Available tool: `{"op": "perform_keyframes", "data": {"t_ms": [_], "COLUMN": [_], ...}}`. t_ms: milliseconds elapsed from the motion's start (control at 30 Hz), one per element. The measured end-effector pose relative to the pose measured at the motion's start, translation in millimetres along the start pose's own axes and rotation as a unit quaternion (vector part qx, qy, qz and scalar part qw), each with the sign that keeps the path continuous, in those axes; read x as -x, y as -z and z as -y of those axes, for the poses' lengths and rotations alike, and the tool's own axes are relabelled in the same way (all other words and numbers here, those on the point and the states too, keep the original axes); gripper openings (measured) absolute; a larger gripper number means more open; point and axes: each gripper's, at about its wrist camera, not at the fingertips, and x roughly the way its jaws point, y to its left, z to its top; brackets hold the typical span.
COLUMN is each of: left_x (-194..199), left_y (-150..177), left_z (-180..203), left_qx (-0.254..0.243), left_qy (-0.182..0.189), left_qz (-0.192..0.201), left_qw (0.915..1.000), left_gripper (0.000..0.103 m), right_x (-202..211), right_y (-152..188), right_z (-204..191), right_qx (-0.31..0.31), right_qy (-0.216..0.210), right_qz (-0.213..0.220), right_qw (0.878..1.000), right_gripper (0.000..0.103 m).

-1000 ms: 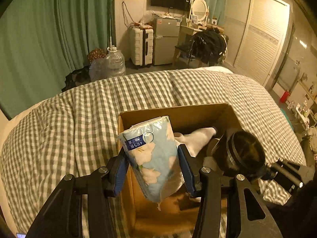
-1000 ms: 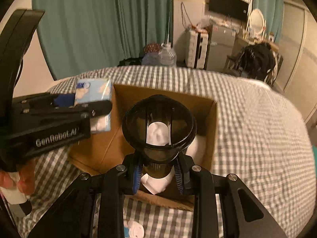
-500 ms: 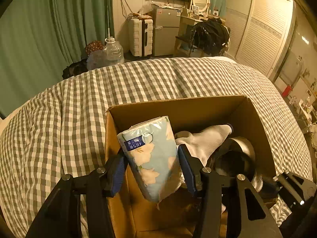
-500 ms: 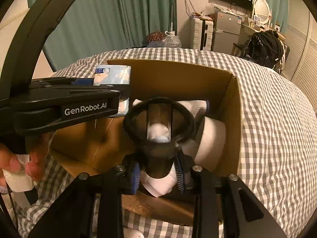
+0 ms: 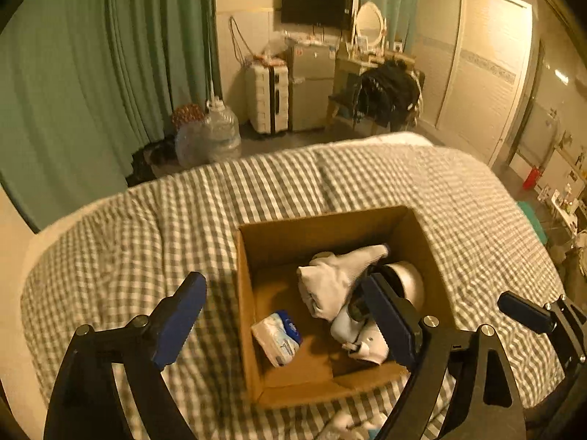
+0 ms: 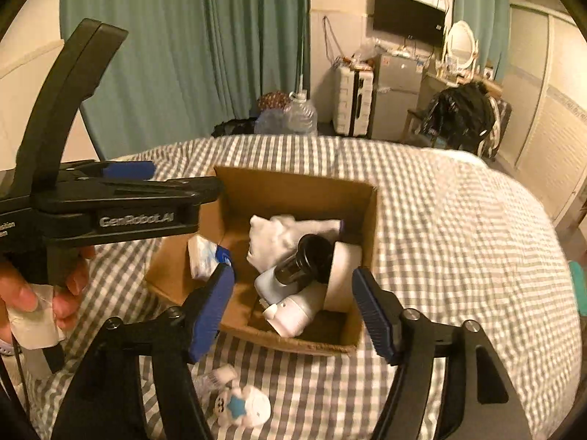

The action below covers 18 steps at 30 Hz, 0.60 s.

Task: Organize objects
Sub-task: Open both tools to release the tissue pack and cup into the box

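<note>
A cardboard box [image 5: 332, 234] is sitting on a bed [image 5: 146, 220] covered with a grey-and-white checked quilt. The left gripper [image 5: 290, 315] is hovering above the box's near left side with its blue-padded fingers [image 5: 179, 311] spread wide and grasping nothing. The right gripper [image 6: 293, 304] is hanging over the near edge of the box, its fingers [image 6: 214, 304] likewise parted and empty. Inside the box, a pack of tissues [image 5: 277, 337] is lying on the floor by the left wall; a white sock [image 5: 334, 282] is resting in the middle, touching a dark lens-like cylinder [image 6: 306, 260] that is leaning on a white rounded device [image 6: 293, 311] and a white roll [image 6: 345, 275] at the right wall. On the quilt in front of the box, a small white toy with a blue star [image 6: 240, 405] is lying beside a small white bottle [image 6: 216, 376].
</note>
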Motion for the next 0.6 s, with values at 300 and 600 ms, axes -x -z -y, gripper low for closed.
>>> {"op": "perform_keyframes", "data": {"t_ms": [300,600], "left_x": [90.5,147.6], "left_y": [8.0,41.0], "left_z": [-6.4,-10.6], "left_qx": [0.008,0.002], "left_qy": [-0.009,-0.026], "left_qz": [0.047,0.08], "left_qw": [0.9988,0.9965], "left_gripper": [0.096,0.099], "right_x": [93.7,151.2], "right_y": [0.9,10.4], "right_z": [-32.1,-41.6], "right_qx": [0.024,0.026], "right_qy": [0.028,0.06], "right_qz": [0.043,0.071], "right_qw": [0.998,0.995], "right_gripper": [0.075,0.092]}}
